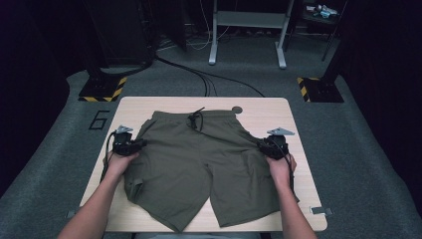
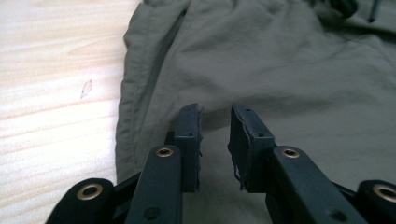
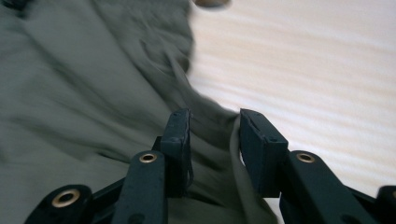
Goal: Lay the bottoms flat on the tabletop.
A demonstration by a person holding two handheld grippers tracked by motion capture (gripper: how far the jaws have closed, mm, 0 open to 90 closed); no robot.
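Olive shorts (image 1: 199, 164) lie flat across the table (image 1: 298, 199), centre of the high view, waistband toward the top, drawstring (image 1: 196, 119) knotted at top-middle. Left gripper (image 1: 141, 144) sits at the shorts' left edge, mid-left of frame; jaws parted, cloth under them, nothing clenched. Right gripper (image 1: 262, 144) at the right edge, mid-right; jaws apart w/ a fold of side seam rising between, pads not pressing. Risk: if the jaws close shallow, either side could catch just one layer or slip off the hem, and the fabric would bunch instead of moving evenly.
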